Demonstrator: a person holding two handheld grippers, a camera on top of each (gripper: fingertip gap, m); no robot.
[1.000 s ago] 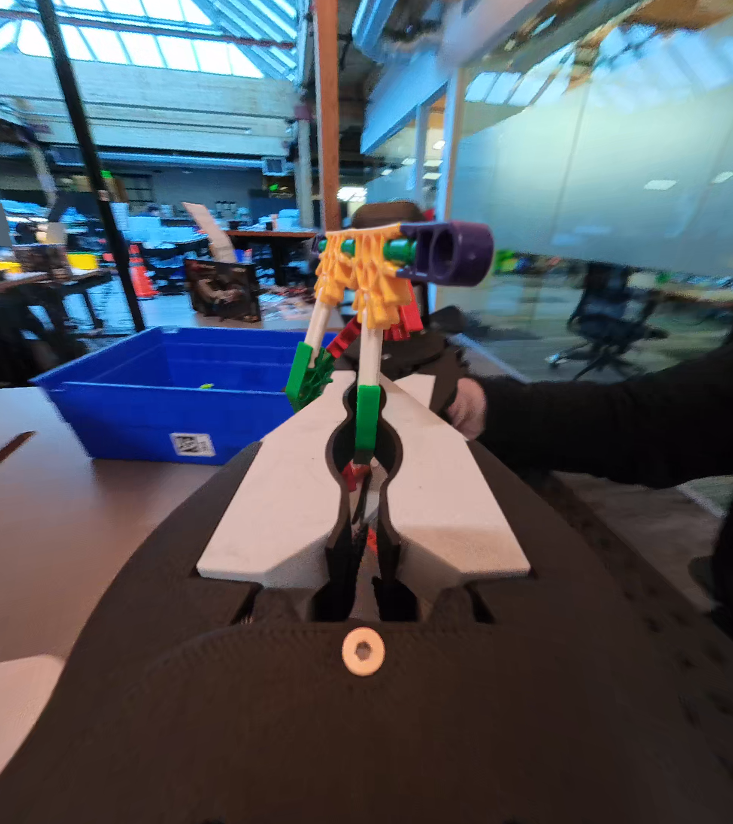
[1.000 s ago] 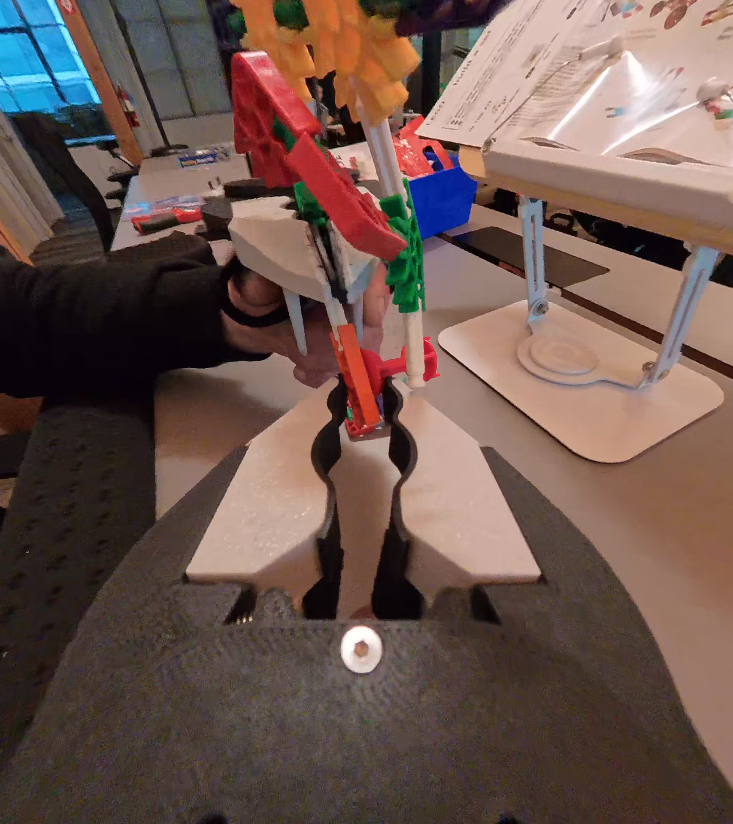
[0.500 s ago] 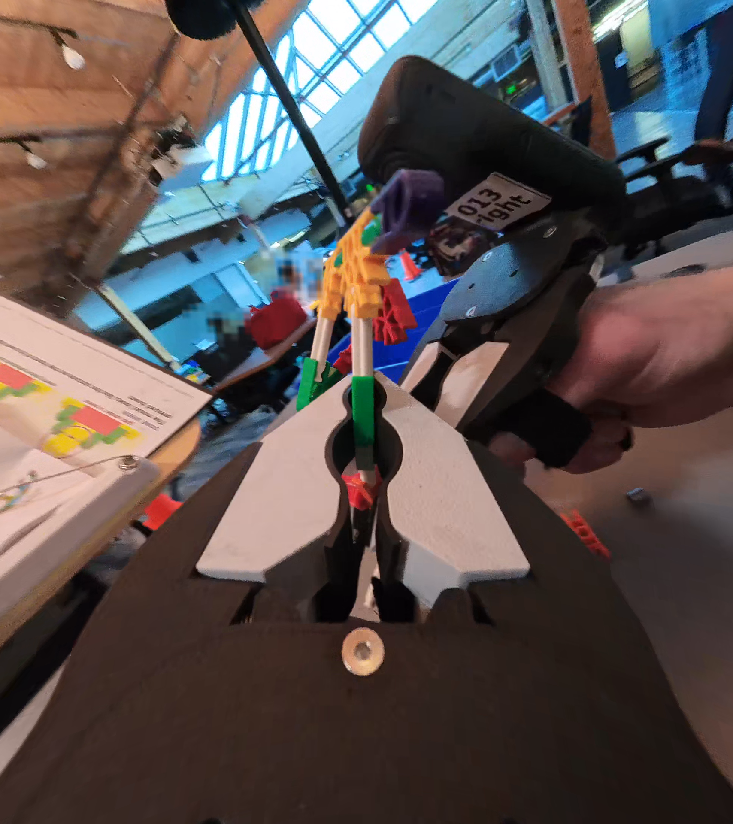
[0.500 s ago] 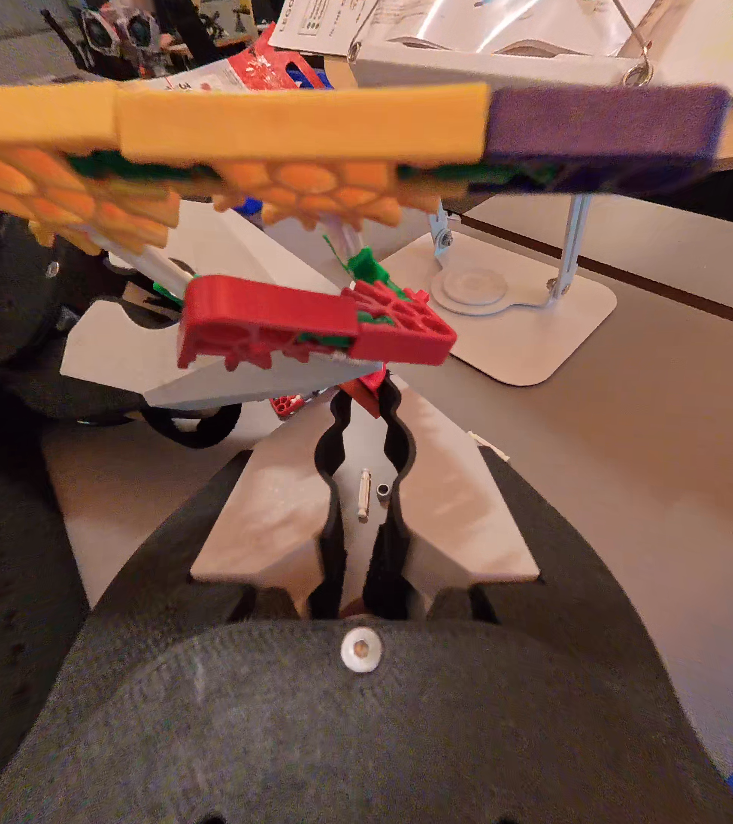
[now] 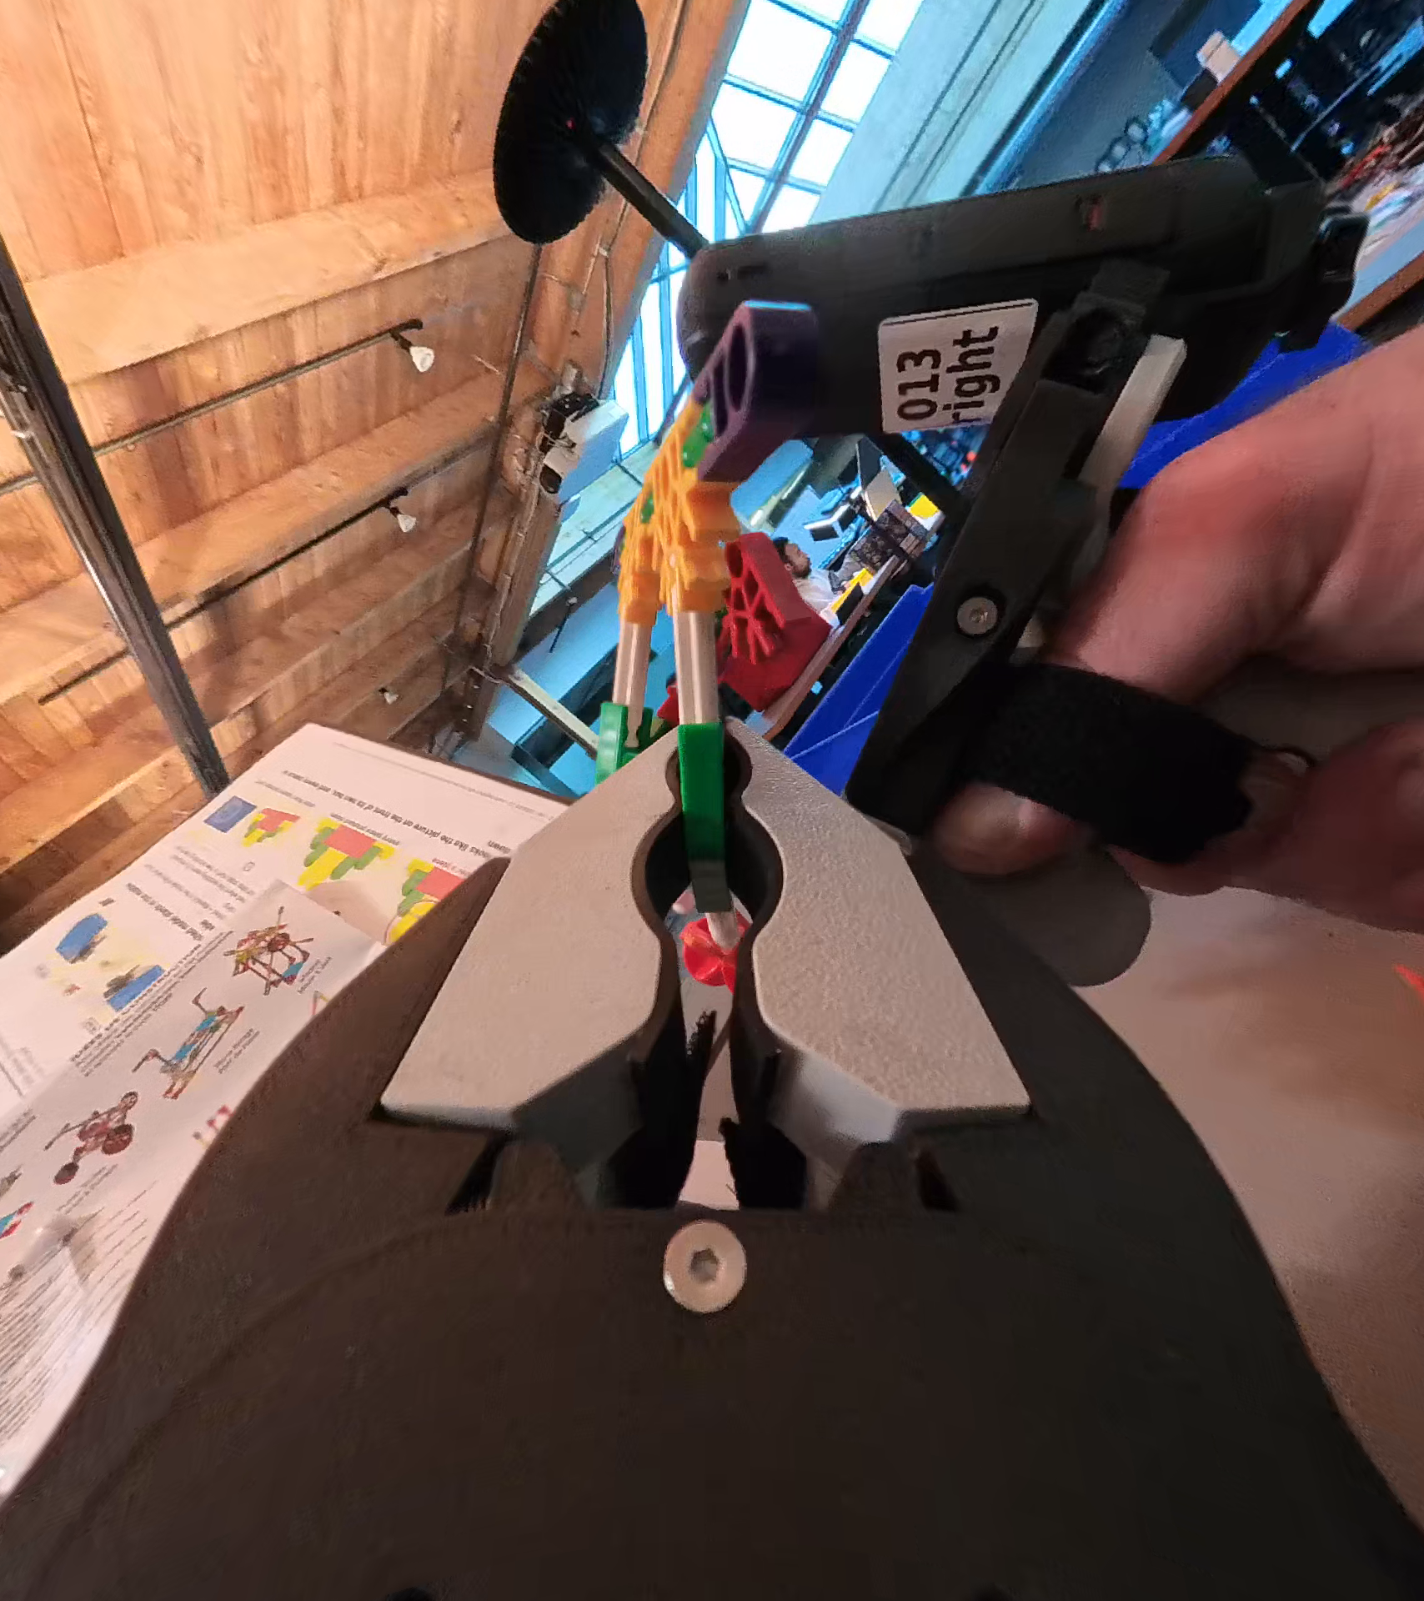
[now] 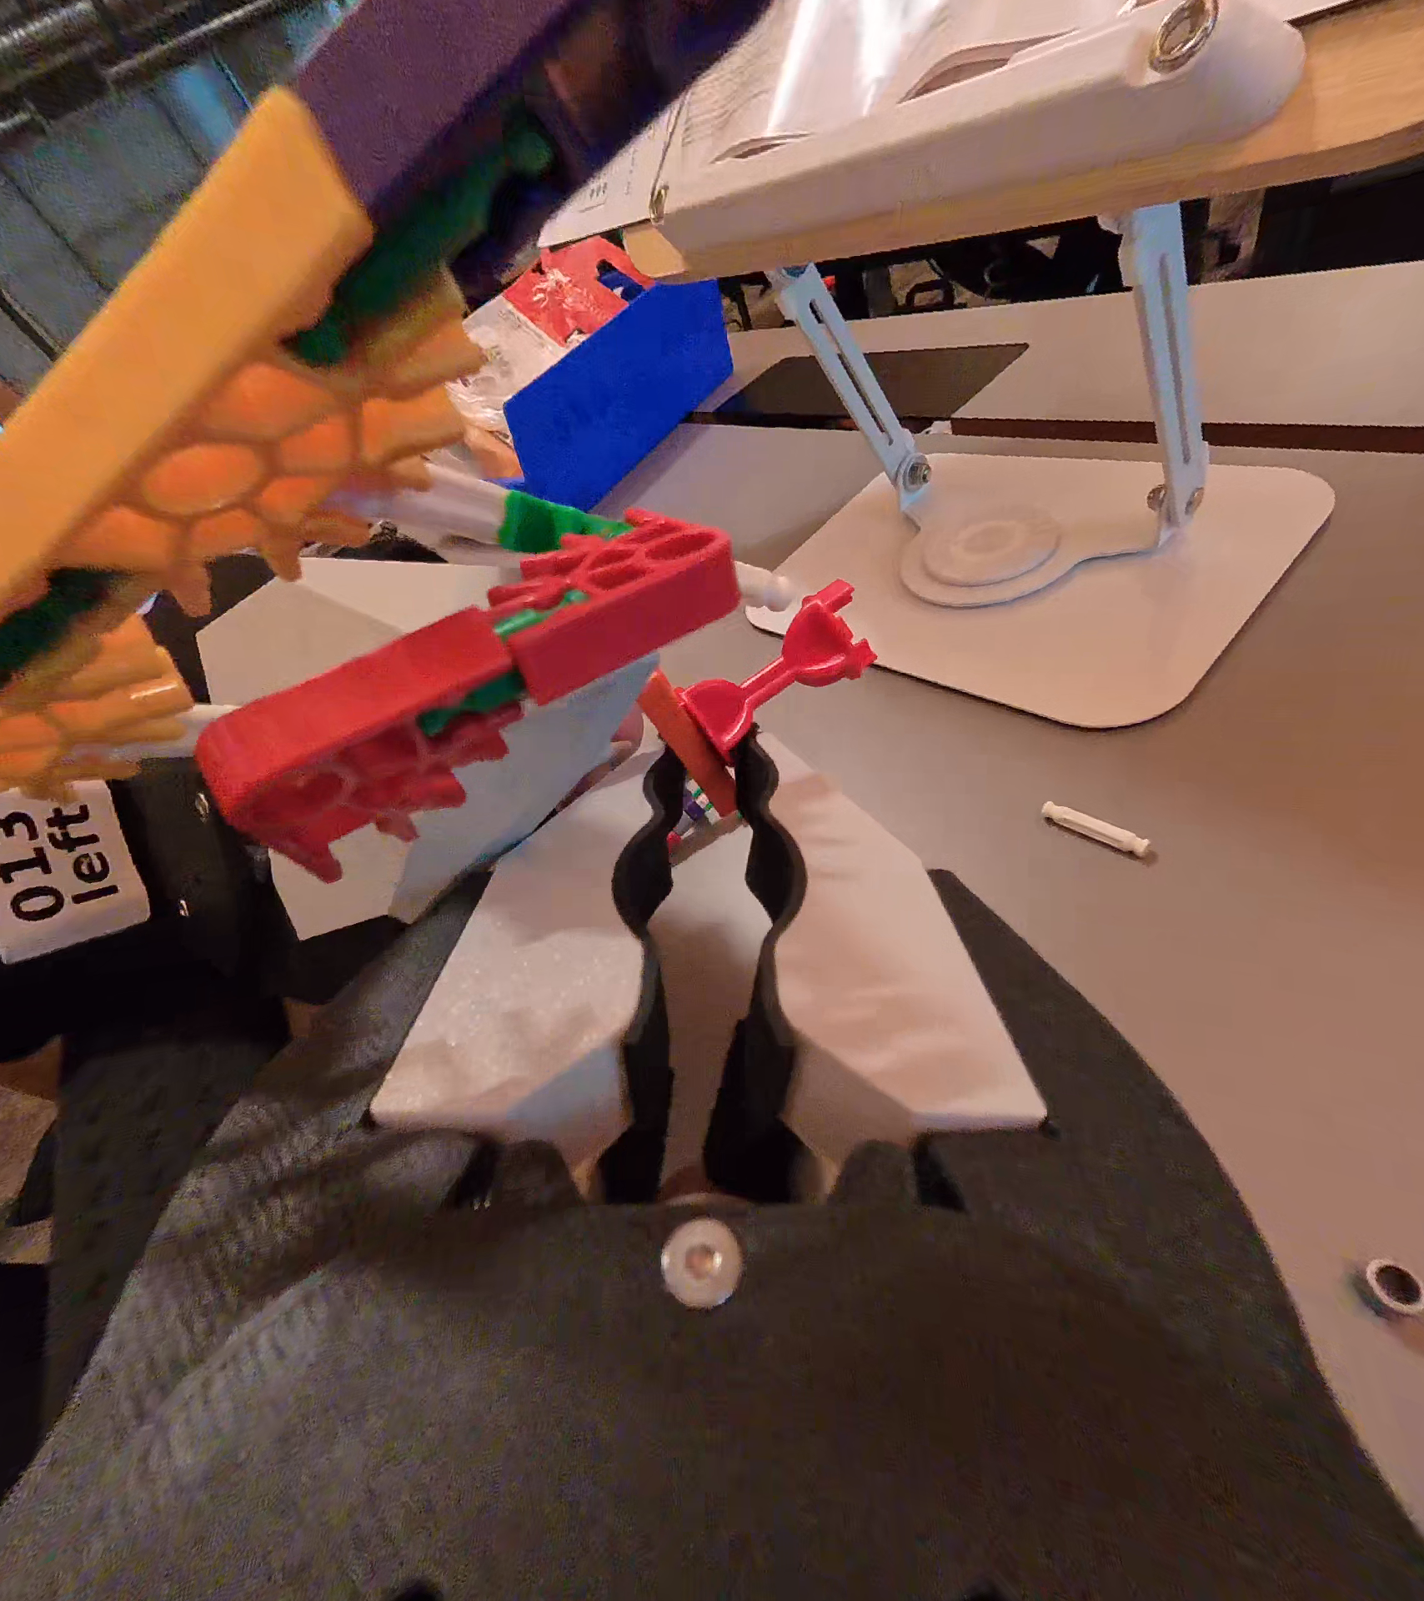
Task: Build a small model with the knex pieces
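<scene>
left claw [image 5: 704,832] clamped on toy model's [image 5: 682,537] green connector [image 5: 702,806]; right claw [image 6: 704,780] pinches orange piece [image 6: 687,749]; light, rigid, joints likely fragile.

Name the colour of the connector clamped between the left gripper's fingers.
Green connector; clearest in the left wrist view.

Each wrist camera looks closely along its own white fingers, the left tilted up toward a wooden ceiling, the right angled down across a grey table [image 6: 1211,996], both sharing the multicoloured plastic construction-toy model [image 5: 682,537].
</scene>
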